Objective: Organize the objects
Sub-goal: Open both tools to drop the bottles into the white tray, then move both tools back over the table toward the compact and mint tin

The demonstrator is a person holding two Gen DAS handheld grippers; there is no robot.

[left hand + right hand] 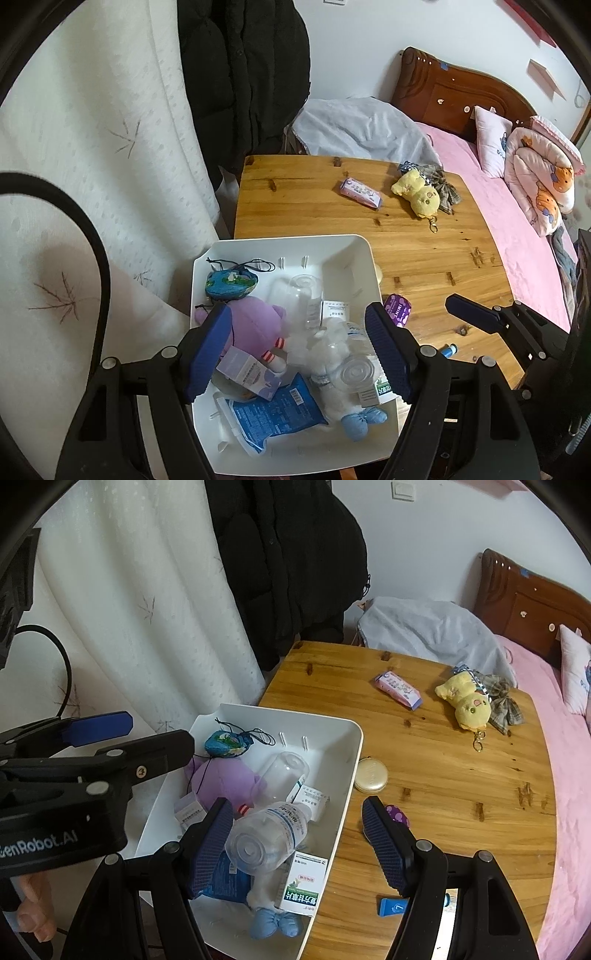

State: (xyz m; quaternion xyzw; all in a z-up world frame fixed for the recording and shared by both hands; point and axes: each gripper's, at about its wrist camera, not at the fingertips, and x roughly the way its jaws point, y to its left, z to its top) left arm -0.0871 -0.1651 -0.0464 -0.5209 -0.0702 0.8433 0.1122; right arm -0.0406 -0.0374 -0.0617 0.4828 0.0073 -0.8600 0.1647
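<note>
A white bin (354,254) (351,760) sits at the near left of the wooden table (424,240) (461,794). It holds a purple plush (258,321) (225,775), clear bottles (269,834), boxes and a blue packet (273,410). My left gripper (299,354) hangs open over the bin with nothing between its fingers. My right gripper (299,845) is open too, straddling the bin's right wall. On the table lie a yellow plush (417,192) (465,701), a pink tissue pack (360,192) (399,689), a purple packet (398,314) (397,814), a round compact (370,775) and a blue item (392,907).
A white curtain (92,129) and a black coat (243,74) hang left and behind the table. A bed with pink sheets (517,229) and a wooden headboard (454,92) borders the table's right side. A grey cloth (362,125) lies behind the table.
</note>
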